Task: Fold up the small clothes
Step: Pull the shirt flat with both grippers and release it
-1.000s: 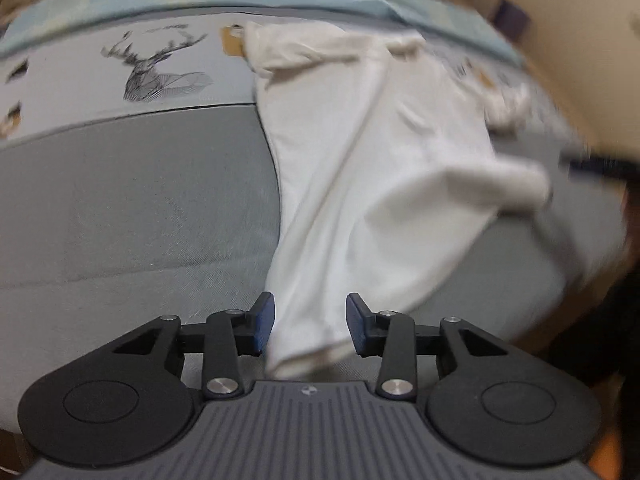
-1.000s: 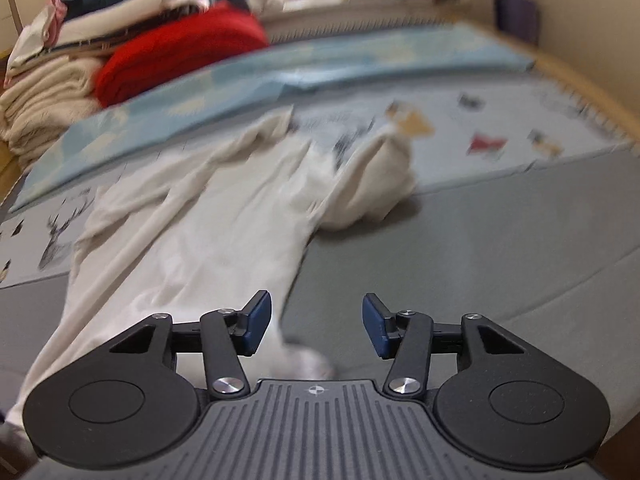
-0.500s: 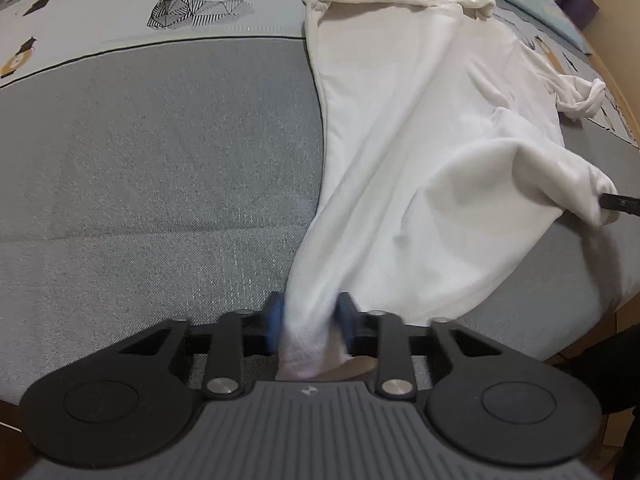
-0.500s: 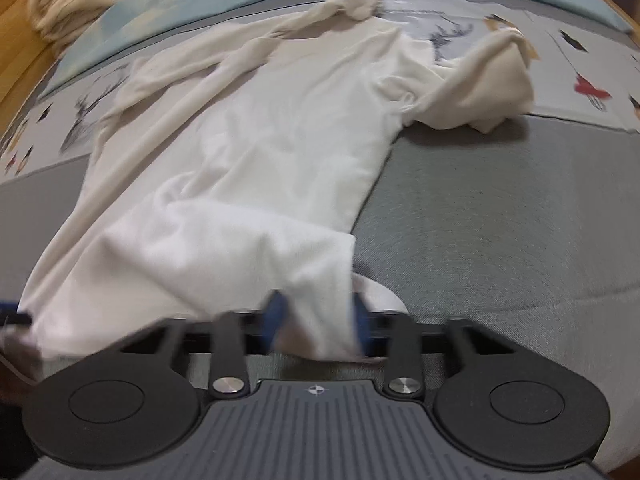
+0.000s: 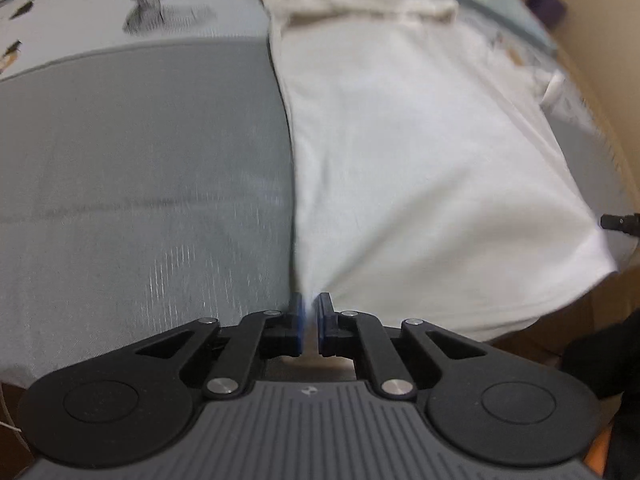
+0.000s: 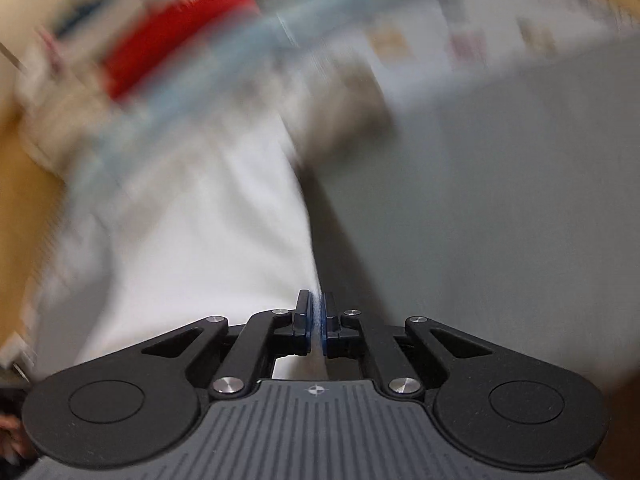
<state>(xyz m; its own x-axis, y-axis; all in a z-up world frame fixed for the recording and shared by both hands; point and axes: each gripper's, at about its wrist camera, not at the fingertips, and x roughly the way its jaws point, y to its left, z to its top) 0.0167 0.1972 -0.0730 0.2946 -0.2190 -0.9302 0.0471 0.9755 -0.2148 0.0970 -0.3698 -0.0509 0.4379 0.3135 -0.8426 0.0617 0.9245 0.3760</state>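
Left wrist view shows your left gripper pinching one near corner of the white garment; its jaws have just been closing, and a thin fold of white cloth sits between the blue pads. From that corner the garment spreads up and to the right across the grey bed cover, its straight left edge running toward the far edge of the bed, where a bunched sleeve lies on the deer-print sheet. At the right edge of this view a dark tip of your right gripper meets the garment's other near corner.

Right wrist view is badly blurred, but your right gripper is pressed almost together on a sliver of the same white cloth, and the fabric stretches away to the left of it over the grey cover. A red folded item sits in a stack beyond the bed's far left corner.
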